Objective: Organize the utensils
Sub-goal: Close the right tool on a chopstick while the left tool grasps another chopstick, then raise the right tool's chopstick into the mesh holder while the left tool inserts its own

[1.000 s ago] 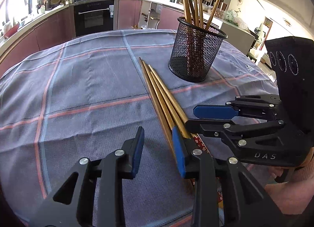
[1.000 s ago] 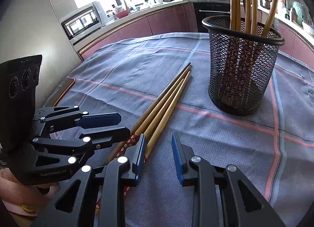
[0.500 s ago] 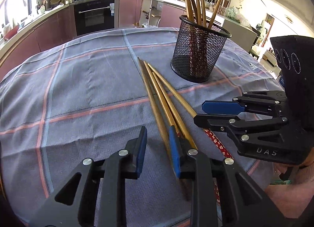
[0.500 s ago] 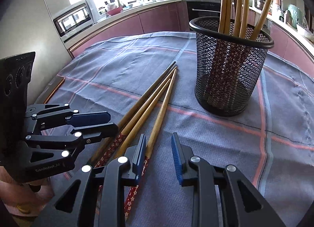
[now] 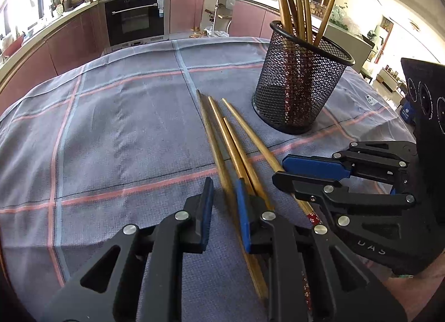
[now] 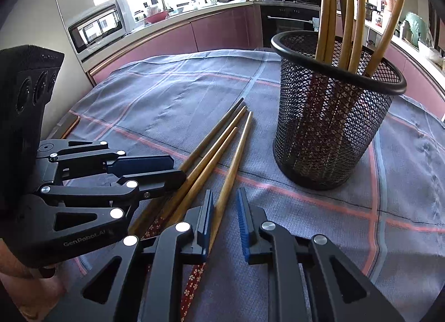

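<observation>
Several wooden chopsticks (image 5: 222,132) lie side by side on the checked cloth, tips pointing away; they also show in the right wrist view (image 6: 217,149). A black mesh holder (image 5: 297,88) with several chopsticks standing in it is beyond them, also in the right wrist view (image 6: 331,127). My left gripper (image 5: 224,196) is open, its jaws straddling the leftmost chopstick. My right gripper (image 6: 225,210) is open, straddling the rightmost chopstick (image 6: 236,155). Each gripper shows in the other's view, the right gripper (image 5: 308,171) close beside the left gripper (image 6: 150,171).
The table carries a grey-blue cloth with pink lines (image 5: 111,132). Its rounded far edge (image 5: 139,49) faces kitchen cabinets and an oven (image 5: 136,18). A microwave (image 6: 97,27) stands on the counter at left.
Both grippers have moved forward along the loose chopsticks and lowered toward them. The left now straddles the leftmost chopstick and the right the rightmost. Jaws stay open.
</observation>
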`<act>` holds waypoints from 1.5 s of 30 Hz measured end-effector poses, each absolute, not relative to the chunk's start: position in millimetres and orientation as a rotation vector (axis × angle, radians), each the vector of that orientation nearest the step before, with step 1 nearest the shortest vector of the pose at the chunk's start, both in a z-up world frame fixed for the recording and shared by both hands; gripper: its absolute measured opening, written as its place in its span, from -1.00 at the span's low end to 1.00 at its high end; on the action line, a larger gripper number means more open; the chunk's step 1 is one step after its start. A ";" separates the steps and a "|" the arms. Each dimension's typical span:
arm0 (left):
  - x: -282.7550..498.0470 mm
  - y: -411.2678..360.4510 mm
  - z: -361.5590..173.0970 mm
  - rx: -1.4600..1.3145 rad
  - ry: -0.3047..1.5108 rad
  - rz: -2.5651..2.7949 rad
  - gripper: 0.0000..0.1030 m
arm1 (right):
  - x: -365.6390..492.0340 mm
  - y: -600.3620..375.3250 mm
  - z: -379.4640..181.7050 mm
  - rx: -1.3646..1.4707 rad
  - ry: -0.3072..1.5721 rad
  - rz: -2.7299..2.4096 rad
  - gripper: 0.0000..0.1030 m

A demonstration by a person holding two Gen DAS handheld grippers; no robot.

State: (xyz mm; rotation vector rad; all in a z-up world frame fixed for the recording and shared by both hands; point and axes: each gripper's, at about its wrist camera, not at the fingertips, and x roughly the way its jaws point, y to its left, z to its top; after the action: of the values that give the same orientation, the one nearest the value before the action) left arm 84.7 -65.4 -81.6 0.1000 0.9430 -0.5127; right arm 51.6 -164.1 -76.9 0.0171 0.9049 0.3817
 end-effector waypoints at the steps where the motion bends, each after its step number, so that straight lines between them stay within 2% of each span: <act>1: 85.3 -65.9 -81.9 0.092 0.946 -0.514 -0.75 | 51.5 -166.0 -76.9 0.027 0.906 0.383 -0.80; 8: 84.2 -62.6 -82.3 0.040 0.943 -0.485 -0.82 | 50.5 -178.1 -76.7 0.098 0.900 0.382 -0.89; 19: 60.4 -56.3 -76.3 0.045 0.944 -0.540 -0.85 | 37.8 -179.9 -65.1 0.104 0.872 0.468 -0.89; 25: 61.3 -55.4 -77.5 0.060 0.956 -0.546 -0.84 | 40.9 -171.6 -71.6 0.084 0.907 0.467 -0.88; 28: 68.6 -57.0 -81.0 0.078 0.965 -0.540 -0.76 | 45.2 -168.6 -74.3 0.069 0.918 0.457 -0.82; 35: 85.9 -60.8 -82.6 0.086 0.979 -0.558 -0.72 | 49.8 -167.9 -76.3 0.069 0.913 0.458 -0.89; 38: 90.0 -61.2 -81.6 0.081 0.981 -0.540 -0.82 | 47.2 -173.1 -73.2 0.082 0.896 0.457 -0.89; 45: 80.0 -57.0 -67.7 0.048 0.936 -0.539 -0.85 | 35.2 -185.1 -47.7 0.080 0.807 0.455 -0.89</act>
State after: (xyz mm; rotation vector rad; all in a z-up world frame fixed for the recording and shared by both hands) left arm 80.0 -57.0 -67.7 0.0476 0.9356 -0.5395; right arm 35.2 -185.1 -47.7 0.0802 0.8070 0.4552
